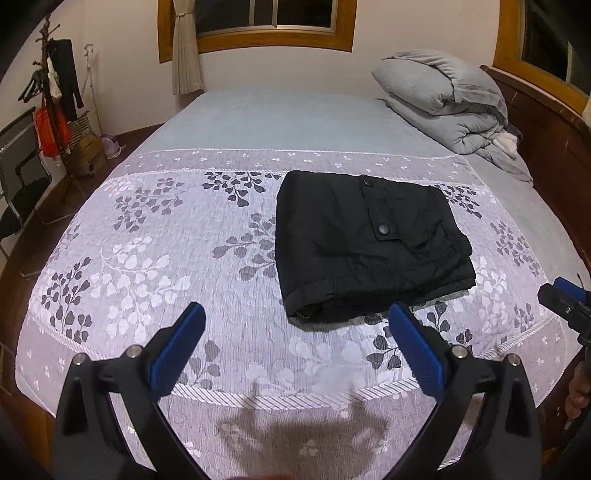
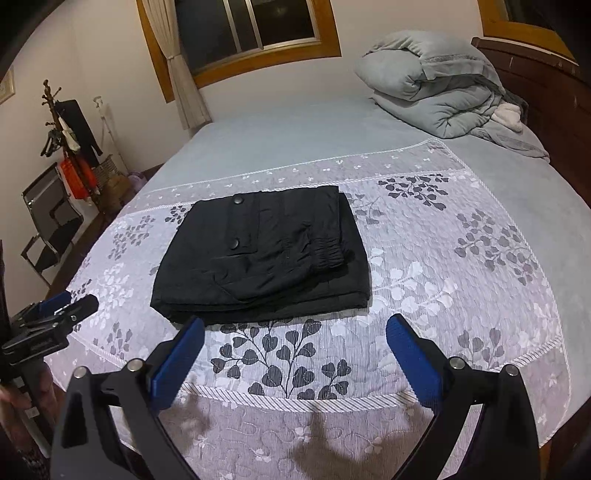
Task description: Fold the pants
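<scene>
Black pants (image 1: 369, 243) lie folded into a compact rectangle on the leaf-patterned bedspread (image 1: 147, 258), snap buttons and elastic cuff on top. They also show in the right wrist view (image 2: 262, 258). My left gripper (image 1: 297, 314) is open and empty, held above the bedspread just short of the pants' near edge. My right gripper (image 2: 295, 325) is open and empty, just in front of the pants' near edge. Each gripper shows at the edge of the other's view: the right one (image 1: 565, 299), the left one (image 2: 55, 314).
A folded grey duvet (image 1: 443, 107) lies at the far right of the bed by the wooden headboard (image 1: 546, 122). A coat rack (image 1: 51, 96) and a chair (image 1: 18, 177) stand on the floor to the left. A window (image 1: 266, 18) is behind.
</scene>
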Tool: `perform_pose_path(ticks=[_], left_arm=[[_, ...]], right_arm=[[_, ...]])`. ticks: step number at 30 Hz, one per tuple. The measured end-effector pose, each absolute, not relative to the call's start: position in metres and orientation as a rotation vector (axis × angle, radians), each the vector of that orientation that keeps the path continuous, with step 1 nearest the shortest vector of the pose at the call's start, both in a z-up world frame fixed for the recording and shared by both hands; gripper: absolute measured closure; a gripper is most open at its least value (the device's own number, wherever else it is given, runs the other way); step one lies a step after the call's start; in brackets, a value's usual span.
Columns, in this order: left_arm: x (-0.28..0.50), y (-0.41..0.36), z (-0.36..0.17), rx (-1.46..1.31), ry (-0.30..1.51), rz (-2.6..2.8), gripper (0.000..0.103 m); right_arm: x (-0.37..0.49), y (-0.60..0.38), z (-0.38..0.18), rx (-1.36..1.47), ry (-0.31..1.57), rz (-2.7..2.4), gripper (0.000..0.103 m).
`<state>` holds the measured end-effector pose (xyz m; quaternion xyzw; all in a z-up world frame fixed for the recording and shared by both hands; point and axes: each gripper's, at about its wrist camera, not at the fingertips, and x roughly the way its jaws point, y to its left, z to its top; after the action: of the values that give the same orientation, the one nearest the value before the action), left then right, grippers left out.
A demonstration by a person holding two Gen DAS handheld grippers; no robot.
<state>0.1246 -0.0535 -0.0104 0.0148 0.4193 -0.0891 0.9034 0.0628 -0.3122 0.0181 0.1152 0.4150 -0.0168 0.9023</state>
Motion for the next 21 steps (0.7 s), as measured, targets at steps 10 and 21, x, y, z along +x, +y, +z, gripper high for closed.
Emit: perform_pose_path(ticks=[10,21], left_arm=[[0.1272,-0.0522,-0.0095,0.042,0.857,-0.180,0.004],[0.1277,-0.0536,-0.0085,0.048,0.850,-0.185,0.004]], right_arm=[[0.0644,-0.3082,0.0214,0.219,0.853,-0.036,0.004],[0.0657,-0.3074,0.0209,0.219,0.852,-0.034,0.004]])
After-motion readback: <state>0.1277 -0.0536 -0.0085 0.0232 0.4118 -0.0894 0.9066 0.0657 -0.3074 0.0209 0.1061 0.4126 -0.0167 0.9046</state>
